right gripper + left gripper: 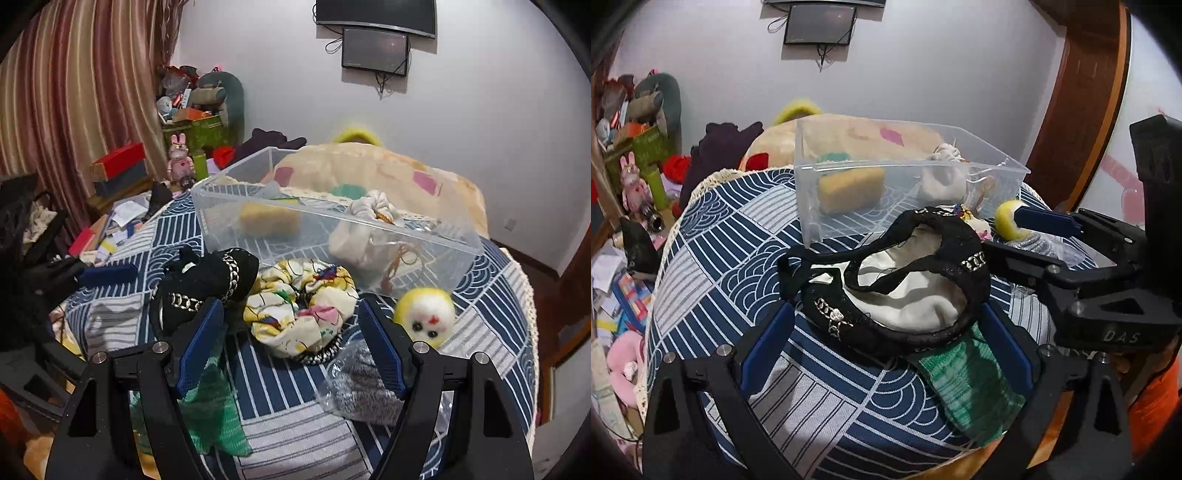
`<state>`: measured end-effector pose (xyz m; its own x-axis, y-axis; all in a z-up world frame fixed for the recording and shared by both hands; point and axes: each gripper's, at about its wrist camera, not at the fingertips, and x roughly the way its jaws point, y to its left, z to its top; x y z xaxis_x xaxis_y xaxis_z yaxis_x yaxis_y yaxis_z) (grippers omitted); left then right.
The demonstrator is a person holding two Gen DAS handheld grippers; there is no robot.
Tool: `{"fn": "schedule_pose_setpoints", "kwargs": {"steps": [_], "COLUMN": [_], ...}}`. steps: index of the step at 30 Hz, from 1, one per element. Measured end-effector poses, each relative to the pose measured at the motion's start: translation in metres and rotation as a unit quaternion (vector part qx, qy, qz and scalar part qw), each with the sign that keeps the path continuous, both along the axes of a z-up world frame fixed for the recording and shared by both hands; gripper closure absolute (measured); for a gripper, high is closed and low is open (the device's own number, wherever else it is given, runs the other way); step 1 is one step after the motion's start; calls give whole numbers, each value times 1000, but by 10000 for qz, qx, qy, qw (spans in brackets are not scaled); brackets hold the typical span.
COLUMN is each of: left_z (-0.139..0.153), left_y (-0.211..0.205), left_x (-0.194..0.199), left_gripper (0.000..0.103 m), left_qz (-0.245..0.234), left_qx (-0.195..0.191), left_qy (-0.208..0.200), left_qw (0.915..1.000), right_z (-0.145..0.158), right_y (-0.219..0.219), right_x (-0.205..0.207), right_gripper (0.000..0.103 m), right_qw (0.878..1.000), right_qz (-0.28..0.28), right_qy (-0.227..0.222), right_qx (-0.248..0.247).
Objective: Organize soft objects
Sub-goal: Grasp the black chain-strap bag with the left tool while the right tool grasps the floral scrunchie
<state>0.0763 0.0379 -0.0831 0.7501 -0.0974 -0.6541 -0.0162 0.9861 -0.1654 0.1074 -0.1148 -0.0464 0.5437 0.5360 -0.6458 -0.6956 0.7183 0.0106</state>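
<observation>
A black pouch [886,295] with chain trim and a white lining lies on the blue patterned tablecloth [746,236]. My left gripper [886,312] stands open astride it, its pads clear of the pouch. A green knit cloth [967,380] pokes out from under the pouch. In the right wrist view my right gripper [291,306] is open, with a printed yellow-and-white scrunchie [299,314] just ahead between its fingertips. Behind them a clear plastic bin [912,170] holds a yellow sponge [849,192] and a white pouch [942,181]. My right gripper [1008,236] shows at the right.
A fuzzy yellow-and-white ball with a face [424,314] lies right of the scrunchie. A grey item in a plastic bag [362,384] sits by the right finger. A beige cushion [369,170] rises behind the bin. Toys and boxes [184,129] crowd the floor to the left.
</observation>
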Motion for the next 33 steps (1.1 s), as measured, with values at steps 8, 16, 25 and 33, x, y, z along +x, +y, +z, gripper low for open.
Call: {"fn": "schedule_pose_setpoints", "kwargs": {"steps": [8, 16, 25, 33], "left_z": [-4, -7, -11, -25], "left_y": [-5, 19, 34, 46], "left_x": [-8, 4, 15, 20], "left_gripper": [2, 15, 42, 46], "left_qz": [-30, 387, 461, 624], "left_qx": [305, -51, -216, -301], "left_qy": [-102, -55, -79, 144], "left_qw": [9995, 9992, 9987, 9975], "right_z": [4, 8, -9, -26], "right_y": [14, 19, 10, 18], "right_x": [0, -8, 9, 17], "right_gripper": [30, 29, 29, 43], "right_qw": [9992, 9988, 9998, 9987], "right_qz": [389, 481, 54, -17], "right_qy": [47, -89, 99, 320], "right_qx": [17, 11, -174, -400]}}
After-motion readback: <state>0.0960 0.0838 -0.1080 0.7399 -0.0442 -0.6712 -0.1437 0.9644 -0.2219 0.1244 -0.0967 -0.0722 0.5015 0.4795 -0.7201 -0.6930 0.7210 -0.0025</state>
